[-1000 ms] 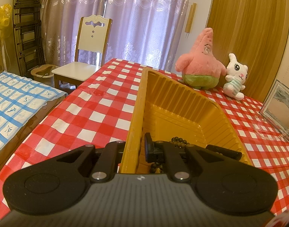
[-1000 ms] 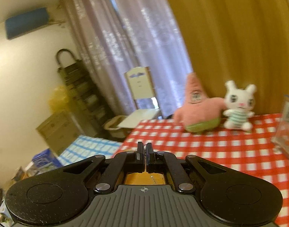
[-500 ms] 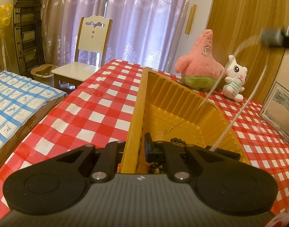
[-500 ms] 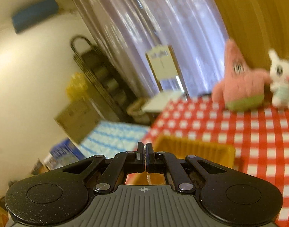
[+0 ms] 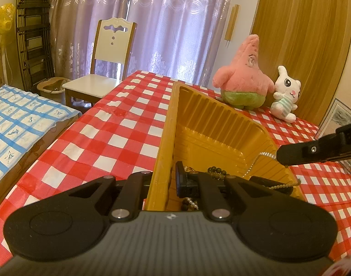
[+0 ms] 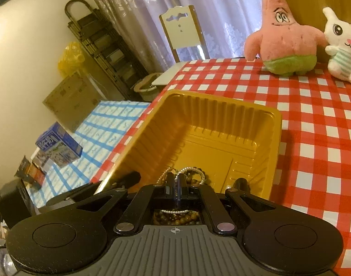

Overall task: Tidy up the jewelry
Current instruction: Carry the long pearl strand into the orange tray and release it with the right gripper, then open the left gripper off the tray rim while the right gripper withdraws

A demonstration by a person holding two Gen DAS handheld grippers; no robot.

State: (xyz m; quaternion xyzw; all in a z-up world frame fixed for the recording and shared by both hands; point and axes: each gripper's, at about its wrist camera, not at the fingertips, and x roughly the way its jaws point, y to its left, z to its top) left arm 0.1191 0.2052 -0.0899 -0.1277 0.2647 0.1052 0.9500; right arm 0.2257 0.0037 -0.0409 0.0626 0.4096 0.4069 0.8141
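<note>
A gold plastic tray lies on the red checked tablecloth. My left gripper is shut on the tray's near wall, one finger outside and one inside. My right gripper is shut on a thin silver chain, low over the tray's near right corner. The chain droops into the tray. Inside lie a dark bead bracelet, a pearl strand and a small gold bead chain.
A pink star plush and a white bunny plush stand at the table's far edge, with a picture frame at the right. A white chair and a blue checked surface lie beyond the table's left edge.
My right gripper has come down from high above the table to just over the tray, bringing the silver chain into it. My left gripper has stayed on the tray wall.
</note>
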